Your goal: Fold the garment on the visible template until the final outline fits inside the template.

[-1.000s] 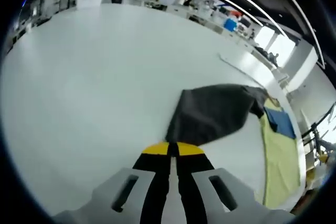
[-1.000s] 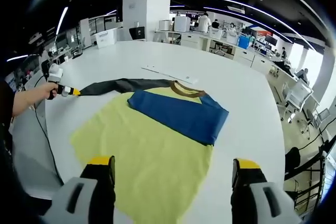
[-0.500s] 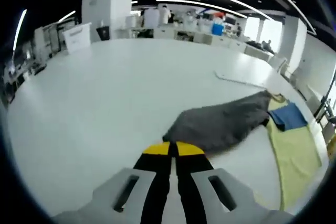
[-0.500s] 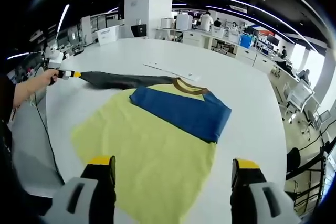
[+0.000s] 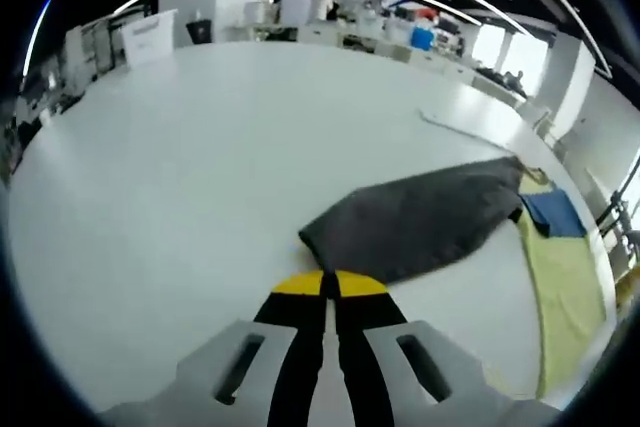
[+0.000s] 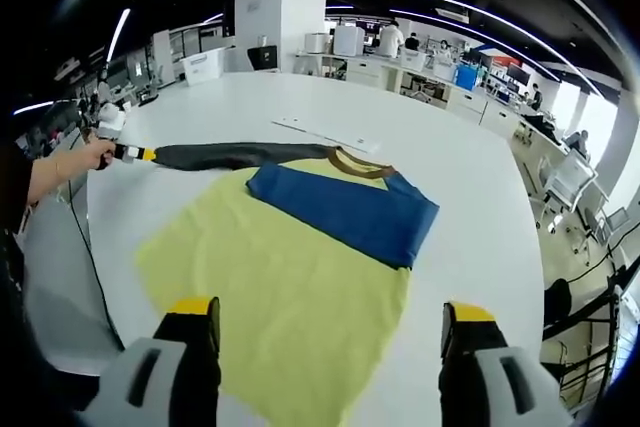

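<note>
A shirt lies flat on the white table (image 6: 470, 197). Its body is yellow (image 6: 290, 287), one blue sleeve (image 6: 350, 212) is folded across the chest, and the collar (image 6: 358, 165) is brown. The other sleeve, dark grey (image 6: 230, 154), is stretched straight out to the left. My left gripper (image 6: 138, 154) is shut on that sleeve's cuff end, held by a person's hand (image 6: 75, 162). In the left gripper view the shut yellow-tipped left gripper (image 5: 322, 284) meets the dark grey sleeve (image 5: 420, 217). My right gripper (image 6: 330, 317) is open, its jaws wide apart above the yellow hem.
A thin white strip (image 6: 325, 134) lies on the table beyond the collar, and appears as the white strip (image 5: 455, 127) in the left gripper view. A black cable (image 6: 85, 247) hangs by the table's left edge. Desks, boxes and a white pillar (image 6: 275, 12) stand far behind.
The left gripper rose with the cuff, then dropped slightly, and the dark sleeve now lies drawn out straighter to the left. The right gripper and the shirt body have stayed put.
</note>
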`<state>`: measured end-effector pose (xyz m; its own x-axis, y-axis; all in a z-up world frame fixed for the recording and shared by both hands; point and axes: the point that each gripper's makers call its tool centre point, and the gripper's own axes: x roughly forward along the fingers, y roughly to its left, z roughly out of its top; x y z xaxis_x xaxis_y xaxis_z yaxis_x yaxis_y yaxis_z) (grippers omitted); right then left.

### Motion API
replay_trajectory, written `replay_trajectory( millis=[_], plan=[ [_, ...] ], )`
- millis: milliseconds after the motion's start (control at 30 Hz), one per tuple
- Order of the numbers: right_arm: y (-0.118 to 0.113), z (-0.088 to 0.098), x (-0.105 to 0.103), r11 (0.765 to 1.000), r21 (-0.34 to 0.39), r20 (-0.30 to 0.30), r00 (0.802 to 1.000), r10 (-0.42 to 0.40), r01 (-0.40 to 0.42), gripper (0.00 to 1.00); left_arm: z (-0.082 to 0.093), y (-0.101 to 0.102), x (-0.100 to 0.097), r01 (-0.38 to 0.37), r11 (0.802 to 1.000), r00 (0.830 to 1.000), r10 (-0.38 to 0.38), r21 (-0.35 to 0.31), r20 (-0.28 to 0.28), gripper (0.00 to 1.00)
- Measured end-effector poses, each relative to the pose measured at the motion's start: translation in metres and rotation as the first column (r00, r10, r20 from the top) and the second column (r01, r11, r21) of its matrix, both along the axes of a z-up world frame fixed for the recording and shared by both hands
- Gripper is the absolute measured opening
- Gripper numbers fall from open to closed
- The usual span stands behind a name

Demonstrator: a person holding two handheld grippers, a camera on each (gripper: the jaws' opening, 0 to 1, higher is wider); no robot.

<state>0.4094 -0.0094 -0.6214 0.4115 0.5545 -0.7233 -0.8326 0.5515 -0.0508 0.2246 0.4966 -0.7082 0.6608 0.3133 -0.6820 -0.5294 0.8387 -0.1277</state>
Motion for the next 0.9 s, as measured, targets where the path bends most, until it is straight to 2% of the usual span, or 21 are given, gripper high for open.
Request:
replay_trajectory(
  millis=[267,400,467,900],
  plan=[
    [-0.001,0.002,-0.001,1.000,0.011,-0.007,1.000,-0.007,0.007,0.92,-0.009,0.013,0.007,0.004,1.000,0.999,-0.003,0.010,-0.033,0.00],
    [-0.002,0.002,-0.002,1.000,0.007,-0.006,1.000,-0.010,0.010,0.92,-0.010,0.022,0.011,0.009,1.000,0.999,-0.008,0.026,-0.036,0.00],
    [-0.003,0.002,-0.002,1.000,0.010,-0.007,1.000,-0.013,0.013,0.92,-0.009,0.023,0.012,-0.006,1.000,1.000,0.006,0.012,-0.027,0.00],
    [-0.007,0.005,-0.006,1.000,0.018,-0.015,1.000,-0.018,0.018,0.97,-0.005,0.020,0.011,-0.011,1.000,1.000,0.011,0.011,-0.027,0.00]
  ],
)
